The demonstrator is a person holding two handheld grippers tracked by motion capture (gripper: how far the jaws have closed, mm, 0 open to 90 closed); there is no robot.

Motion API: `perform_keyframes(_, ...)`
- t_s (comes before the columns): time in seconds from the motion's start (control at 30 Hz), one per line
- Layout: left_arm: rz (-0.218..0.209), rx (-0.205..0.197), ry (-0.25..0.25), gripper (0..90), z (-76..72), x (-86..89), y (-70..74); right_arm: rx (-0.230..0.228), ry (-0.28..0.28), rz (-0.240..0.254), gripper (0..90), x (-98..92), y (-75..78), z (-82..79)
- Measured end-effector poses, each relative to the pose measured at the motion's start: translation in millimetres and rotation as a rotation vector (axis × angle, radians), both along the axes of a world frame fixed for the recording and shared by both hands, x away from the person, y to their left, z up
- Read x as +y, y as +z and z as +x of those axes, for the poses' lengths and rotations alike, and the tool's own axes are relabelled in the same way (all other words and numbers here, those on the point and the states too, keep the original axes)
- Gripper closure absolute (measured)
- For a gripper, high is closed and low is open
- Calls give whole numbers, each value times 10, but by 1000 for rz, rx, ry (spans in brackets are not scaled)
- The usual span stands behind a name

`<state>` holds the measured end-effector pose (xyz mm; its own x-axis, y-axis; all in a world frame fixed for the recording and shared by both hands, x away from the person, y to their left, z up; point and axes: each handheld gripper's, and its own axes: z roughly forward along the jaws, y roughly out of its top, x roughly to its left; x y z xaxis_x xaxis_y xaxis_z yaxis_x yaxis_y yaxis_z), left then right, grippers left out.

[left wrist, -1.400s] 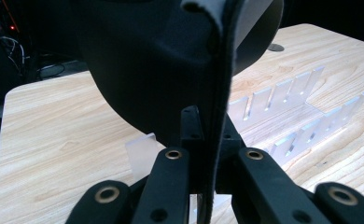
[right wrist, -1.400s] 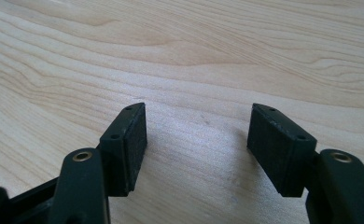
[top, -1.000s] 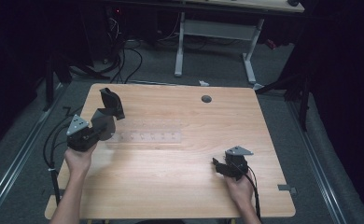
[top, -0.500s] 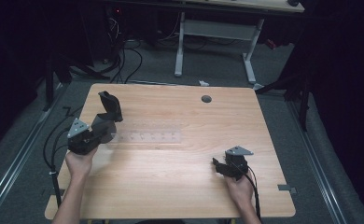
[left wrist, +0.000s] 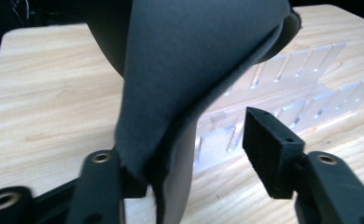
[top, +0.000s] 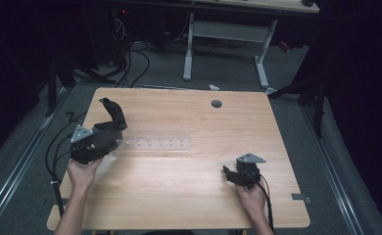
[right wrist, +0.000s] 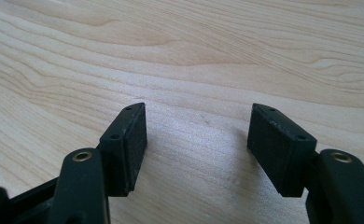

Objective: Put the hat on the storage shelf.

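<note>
At the table's left, the left gripper is held in the person's left hand, near the table's left edge. A black shoe stands just ahead of it, at the left end of a clear rack that lies flat along the middle of the table. In the left gripper view the shoe rises between the jaws: its soft dark upper lies against the left jaw, while the right pad stands well apart from it with bare gap between (so nothing is pinched). The jaws have just been opening, and they now stand fairly wide with the shoe loose between them. The rack shows behind the shoe, its clear slots running off to the right, and the shoe's lower part seems to sit at the rack's near end, though whether in a slot I cannot tell.

Past the rack's right end the wood is bare up to a round hole near the far edge.

At the right, near the front edge, the right gripper sits low over the table in the person's right hand. In the right gripper view its jaws stand wide apart, both pads plain, with only wood grain between them and nothing held.
</note>
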<state>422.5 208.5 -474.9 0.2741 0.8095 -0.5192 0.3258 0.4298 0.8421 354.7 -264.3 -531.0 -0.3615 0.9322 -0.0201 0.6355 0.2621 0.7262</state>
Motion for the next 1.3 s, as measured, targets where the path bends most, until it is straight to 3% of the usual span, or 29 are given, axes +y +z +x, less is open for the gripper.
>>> perform_keyframes(0.33,-3,21,20,405,-151,56,-47,0,-1,1,380,1,0,0)
perform_keyframes(0.7,24,38,20,402,-308,20,-118,0,-1,1,380,1,0,0)
perform_keyframes(1.03,-9,46,35,397,-424,13,-210,0,0,0,380,0,0,0)
perform_keyframes(1.17,-3,74,55,398,-465,10,-308,0,0,0,380,0,0,0)
perform_keyframes(1.3,31,122,45,398,-531,-41,-470,0,0,0,380,0,0,0)
